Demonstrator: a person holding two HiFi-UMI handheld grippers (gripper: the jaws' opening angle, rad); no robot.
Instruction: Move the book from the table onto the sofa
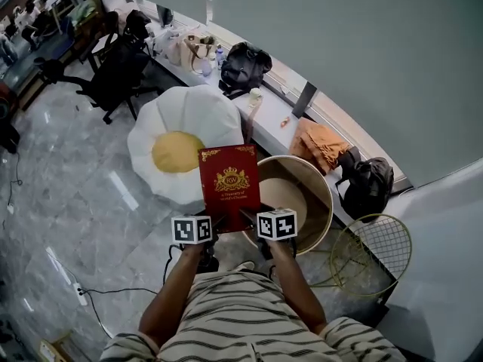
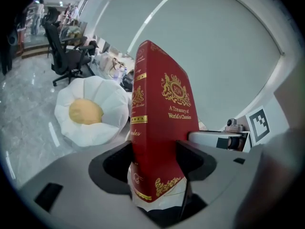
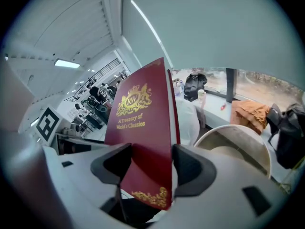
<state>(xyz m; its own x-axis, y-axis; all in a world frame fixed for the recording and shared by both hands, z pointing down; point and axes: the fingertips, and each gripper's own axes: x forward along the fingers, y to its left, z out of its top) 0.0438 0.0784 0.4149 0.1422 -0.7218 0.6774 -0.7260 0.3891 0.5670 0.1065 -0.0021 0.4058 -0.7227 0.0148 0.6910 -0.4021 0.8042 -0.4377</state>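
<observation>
The red book (image 1: 229, 176) is held at the centre of the frame, just right of the white sofa (image 1: 189, 115), gripped at its lower edge by the fingers of the left gripper (image 2: 155, 163) and the right gripper (image 3: 151, 165).

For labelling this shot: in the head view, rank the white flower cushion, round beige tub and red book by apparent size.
White flower cushion, largest.
Round beige tub, partly hidden behind the book.
Red book, smallest, though held nearer the camera, which flatters it.
</observation>
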